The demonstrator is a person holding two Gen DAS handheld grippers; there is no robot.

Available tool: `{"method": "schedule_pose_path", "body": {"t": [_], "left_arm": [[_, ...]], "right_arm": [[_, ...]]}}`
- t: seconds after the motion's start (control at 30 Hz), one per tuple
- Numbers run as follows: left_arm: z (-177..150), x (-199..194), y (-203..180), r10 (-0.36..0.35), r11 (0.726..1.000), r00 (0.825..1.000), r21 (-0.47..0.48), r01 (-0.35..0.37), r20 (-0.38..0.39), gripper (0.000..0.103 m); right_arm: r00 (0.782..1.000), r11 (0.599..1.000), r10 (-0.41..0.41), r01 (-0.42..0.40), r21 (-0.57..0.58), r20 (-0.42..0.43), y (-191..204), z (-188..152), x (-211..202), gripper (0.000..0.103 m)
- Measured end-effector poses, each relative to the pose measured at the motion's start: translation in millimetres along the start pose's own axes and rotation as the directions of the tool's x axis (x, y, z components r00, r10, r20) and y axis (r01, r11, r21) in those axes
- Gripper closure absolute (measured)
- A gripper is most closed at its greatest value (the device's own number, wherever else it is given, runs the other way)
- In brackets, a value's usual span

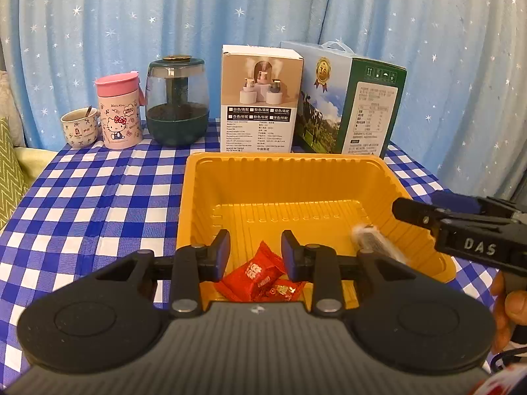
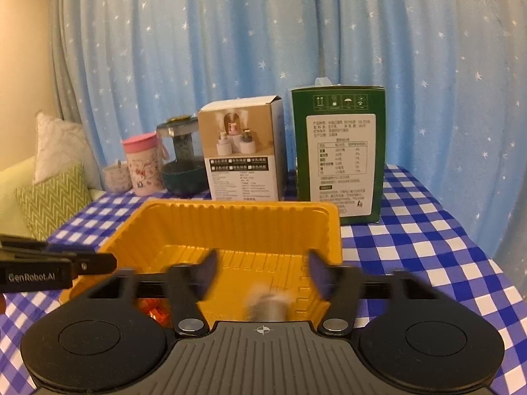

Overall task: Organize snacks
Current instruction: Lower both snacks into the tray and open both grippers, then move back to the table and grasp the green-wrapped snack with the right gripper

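**Inspector:** Yellow plastic tray (image 1: pixel 378 171) on blue-and-white checked tablecloth (image 1: pixel 98 191). Contents?

**Assistant:** Two red snack packets (image 1: pixel 253 271) at near edge of tray floor, one overlapping the other. Blurred grey wrapped snack (image 1: pixel 372 238) at right side of tray floor, near the wall; too smeared to identify further.

**Inspector:** Left gripper (image 1: pixel 255 253)?

**Assistant:** Poised above the red packets, fingers parted, nothing between the pads.

**Inspector:** Right gripper (image 2: pixel 262 271)?

**Assistant:** Over the tray's right part, fingers spread wide and motion-blurred, nothing clamped. Grey snack below and between them, apart from both pads.

**Inspector:** Background?

**Assistant:** Along far edge, left to right: patterned mug (image 1: pixel 80 126), pink-lidded cup (image 1: pixel 120 112), dark green glass jar (image 1: pixel 178 98), white box (image 1: pixel 260 98), green carton (image 1: pixel 355 105). Starred blue curtain (image 1: pixel 263 6) behind.
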State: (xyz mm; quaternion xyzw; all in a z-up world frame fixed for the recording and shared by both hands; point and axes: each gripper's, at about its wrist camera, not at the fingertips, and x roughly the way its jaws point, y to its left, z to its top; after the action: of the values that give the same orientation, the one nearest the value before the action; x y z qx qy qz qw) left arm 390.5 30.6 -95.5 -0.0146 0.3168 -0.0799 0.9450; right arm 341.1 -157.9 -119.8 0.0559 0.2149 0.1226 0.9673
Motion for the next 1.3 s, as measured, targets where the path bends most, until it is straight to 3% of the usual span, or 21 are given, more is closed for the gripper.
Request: {"method": "schedule_pose_path", "body": {"t": [0.5, 0.9, 0.97, 1.03, 1.3], "left_arm": [[0, -4, -2, -0.001, 1.0, 1.0, 0.007, 0.001, 0.005, 0.071], [-12, -28, -17, -0.01, 1.0, 1.0, 0.017, 0.01, 0.018, 0.069], [-17, -37, -19, -0.007, 1.0, 1.0, 0.017, 0.007, 0.02, 0.066], [-23, -47, -19, -0.003, 1.0, 1.0, 0.007, 0.002, 0.023, 0.05], [-56, -99, -18, 0.016, 0.999, 0.999, -0.033, -0.015, 0.047, 0.04]], "right_arm": [[0.999, 0.998, -0.041, 0.04, 0.044, 0.02, -11, 5, -9, 0.033], [0.997, 0.997, -0.066, 0.065, 0.034, 0.037, -7, -2, -40, 0.033], [0.997, 0.997, -0.065, 0.064, 0.038, 0.037, -5, -5, -48, 0.033], [0.997, 0.997, -0.066, 0.065, 0.039, 0.034, -3, -9, -59, 0.033], [0.997, 0.995, -0.079, 0.077, 0.061, 0.026, 5, -30, -110, 0.033]]}}
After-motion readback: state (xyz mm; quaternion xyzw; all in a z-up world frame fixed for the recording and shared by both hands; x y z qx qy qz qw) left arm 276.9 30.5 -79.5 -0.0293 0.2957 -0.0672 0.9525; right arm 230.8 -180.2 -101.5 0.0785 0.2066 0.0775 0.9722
